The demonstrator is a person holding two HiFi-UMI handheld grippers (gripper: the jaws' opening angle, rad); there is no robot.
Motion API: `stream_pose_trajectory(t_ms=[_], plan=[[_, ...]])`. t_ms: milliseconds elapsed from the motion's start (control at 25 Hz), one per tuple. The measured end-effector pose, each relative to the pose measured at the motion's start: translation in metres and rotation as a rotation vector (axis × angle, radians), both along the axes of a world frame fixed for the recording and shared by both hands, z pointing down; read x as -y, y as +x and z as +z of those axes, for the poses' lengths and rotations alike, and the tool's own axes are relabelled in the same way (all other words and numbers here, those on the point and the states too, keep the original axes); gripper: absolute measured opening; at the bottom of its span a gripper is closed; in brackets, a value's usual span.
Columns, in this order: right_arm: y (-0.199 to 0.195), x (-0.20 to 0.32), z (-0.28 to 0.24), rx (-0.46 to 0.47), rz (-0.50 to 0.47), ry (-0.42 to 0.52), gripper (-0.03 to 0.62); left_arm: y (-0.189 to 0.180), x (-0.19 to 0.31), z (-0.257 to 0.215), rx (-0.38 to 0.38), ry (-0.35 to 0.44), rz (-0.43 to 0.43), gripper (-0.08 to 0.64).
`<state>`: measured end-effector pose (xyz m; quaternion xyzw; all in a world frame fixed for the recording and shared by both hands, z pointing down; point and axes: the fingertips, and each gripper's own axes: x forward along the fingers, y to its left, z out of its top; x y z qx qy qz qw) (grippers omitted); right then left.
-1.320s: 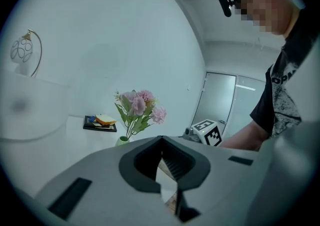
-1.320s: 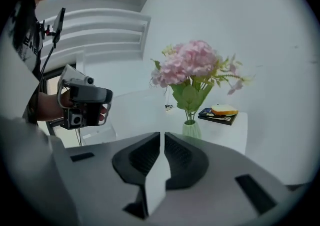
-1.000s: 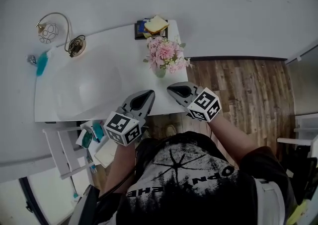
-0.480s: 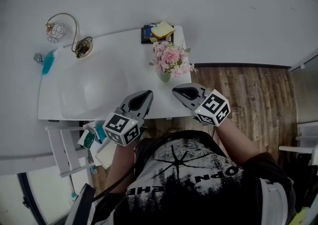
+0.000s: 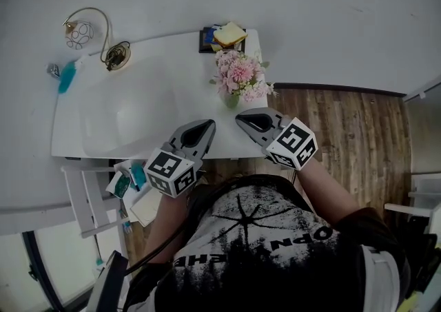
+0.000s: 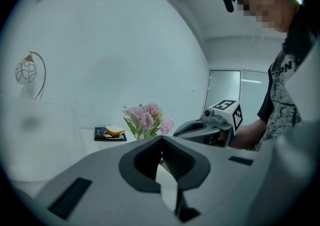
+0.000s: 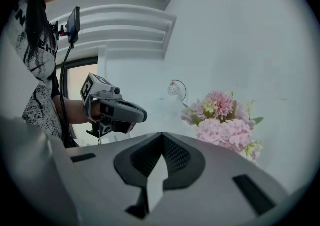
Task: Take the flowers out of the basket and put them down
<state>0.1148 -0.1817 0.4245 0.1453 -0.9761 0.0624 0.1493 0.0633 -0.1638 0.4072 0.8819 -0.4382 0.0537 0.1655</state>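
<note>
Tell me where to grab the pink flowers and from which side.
Likely the green stems under the blooms of the pink flowers, where the upright bunch narrows above its green container. Come from the near white table edge with the right gripper, which is closest.

free: bare countertop [image 5: 189, 87] left of flowers [image 5: 239, 76] | obstacle: 1 tray [image 5: 207, 40] just behind flowers

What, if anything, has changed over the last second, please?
Very little: the right tool edged slightly nearer the flowers. Nothing was taken hold of or let go. The left tool held its place; both stayed shut and empty, flowers unmoved.
</note>
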Motion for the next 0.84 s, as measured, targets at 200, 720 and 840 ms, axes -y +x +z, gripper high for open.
stream_pose_trajectory(t_ms=[200, 720, 840], plan=[[-0.005, -0.002, -0.001, -0.003, -0.014, 0.0, 0.017, 0.0, 0.0, 0.002, -0.002, -0.004, -0.004, 0.012], [-0.016, -0.004, -0.002, -0.016, -0.048, 0.021, 0.017, -0.001, -0.001, 0.007, -0.011, -0.007, -0.014, 0.012], [-0.018, -0.004, -0.001, -0.01, -0.054, 0.018, 0.017, 0.0, -0.001, 0.008, -0.014, -0.006, -0.015, 0.012]])
